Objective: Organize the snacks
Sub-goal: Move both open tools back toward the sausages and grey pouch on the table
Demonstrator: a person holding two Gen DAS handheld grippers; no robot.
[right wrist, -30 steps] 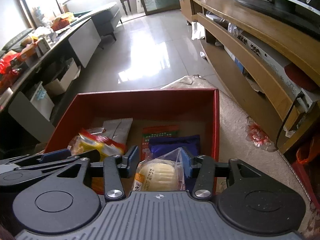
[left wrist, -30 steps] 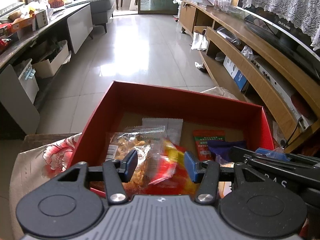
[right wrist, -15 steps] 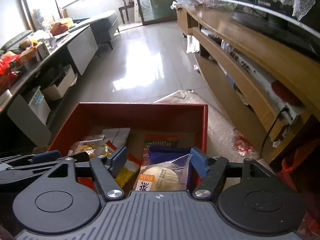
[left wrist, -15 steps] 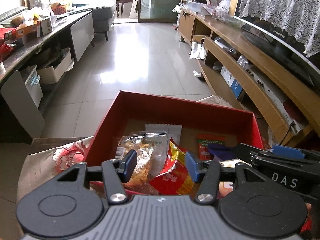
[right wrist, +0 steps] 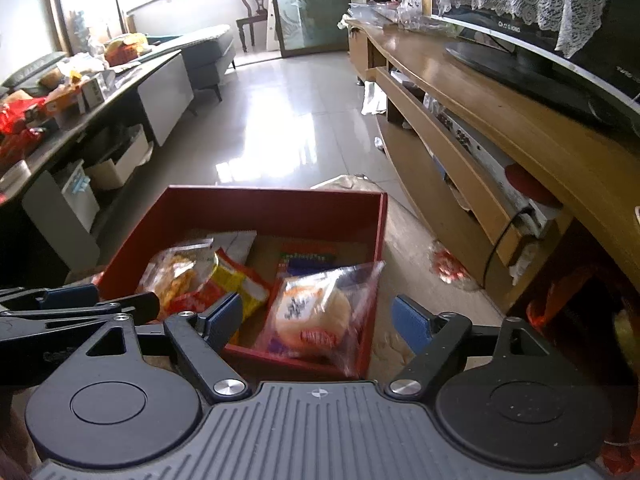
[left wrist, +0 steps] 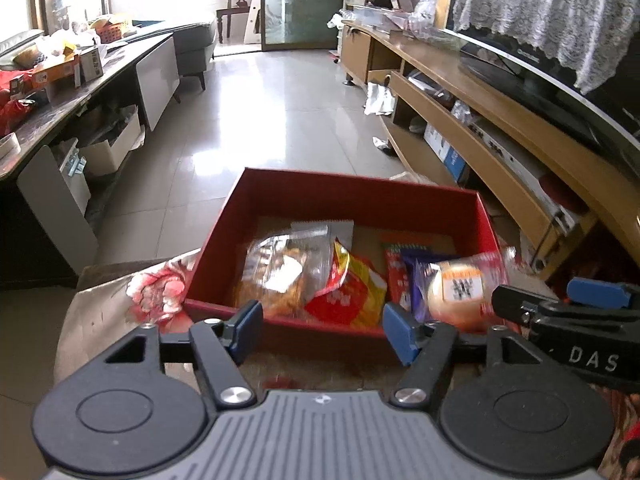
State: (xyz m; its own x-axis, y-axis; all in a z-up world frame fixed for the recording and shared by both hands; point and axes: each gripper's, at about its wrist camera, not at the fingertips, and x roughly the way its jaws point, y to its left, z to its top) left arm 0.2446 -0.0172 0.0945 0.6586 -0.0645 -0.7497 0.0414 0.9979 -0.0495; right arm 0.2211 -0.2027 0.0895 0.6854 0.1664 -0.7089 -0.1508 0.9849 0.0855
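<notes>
A red box (left wrist: 352, 184) stands on the cloth ahead and holds several snacks. A clear bag of orange crisps (left wrist: 276, 276) and a red-yellow packet (left wrist: 348, 292) lie at its near left. A wrapped round bun (right wrist: 316, 316), blurred, leans in the near right corner over a blue packet (left wrist: 416, 272). My left gripper (left wrist: 323, 330) hovers in front of the box's near wall, its jaws opening with nothing between them. My right gripper (right wrist: 318, 320) is also opening. The bun sits beyond its pads and is not pressed by them.
A floral cloth (left wrist: 160, 292) covers the surface under the box. A long wooden TV stand (right wrist: 500, 128) with a TV (right wrist: 540, 40) runs along the right. A cluttered counter (left wrist: 60, 76) lines the left, with tiled floor (left wrist: 280, 120) between them.
Both grippers opened and drew back and up from the box. The left let go of the red-yellow packet and the right let go of the bun, which dropped into the box.
</notes>
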